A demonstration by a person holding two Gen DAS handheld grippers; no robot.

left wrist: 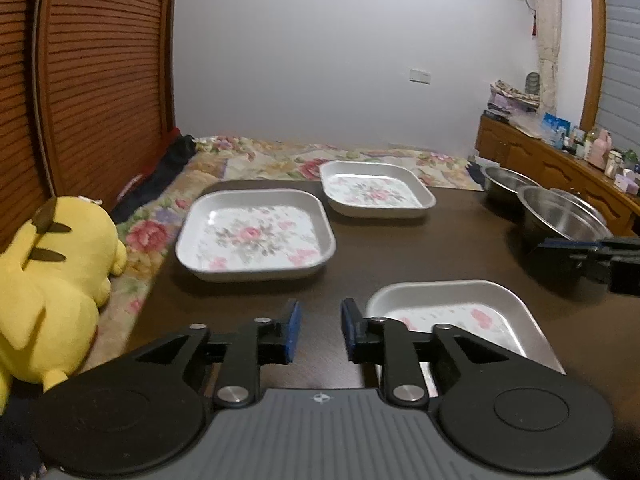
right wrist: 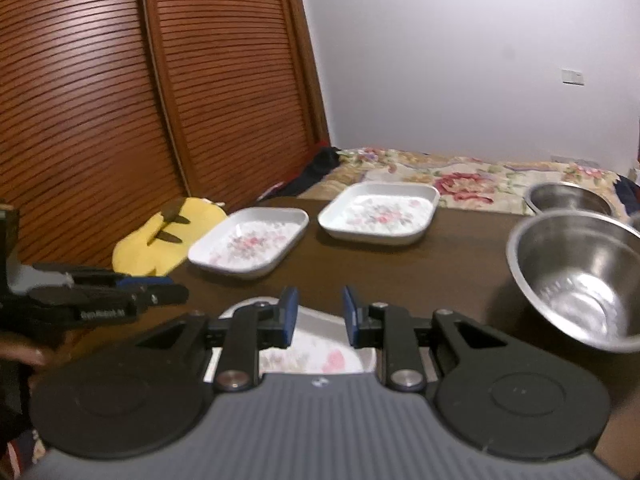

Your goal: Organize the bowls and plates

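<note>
A dark brown table [left wrist: 400, 248] fills the middle of both views, its far edge meeting a floral bedspread [left wrist: 280, 156] and its left edge running alongside slatted wooden doors [right wrist: 120, 100]. A yellow plush toy [left wrist: 52, 280] lies off that left edge, on the bedding.

Three square white plates with pink flower prints sit on the table, apart from one another. The left plate [left wrist: 256, 236] lies near the left edge; the far plate [left wrist: 376, 188] sits close to the far edge, bare wood showing between the two. The near plate [left wrist: 452, 312] rests closest to the camera, toward the front edge. Two steel bowls stand at the right side: the near bowl [right wrist: 580, 276] and, just behind it, the far bowl [right wrist: 568, 198]; whether they touch cannot be told.

A broad band of open tabletop runs across the centre, between the far plates and the near plate.

The left gripper [left wrist: 320, 330] hovers over bare wood just left of the near plate, its blue pads parted with nothing between them. The right gripper [right wrist: 319, 316] hangs above the near plate's rim, its pads likewise apart and empty. Each gripper shows at the side of the other's view.
</note>
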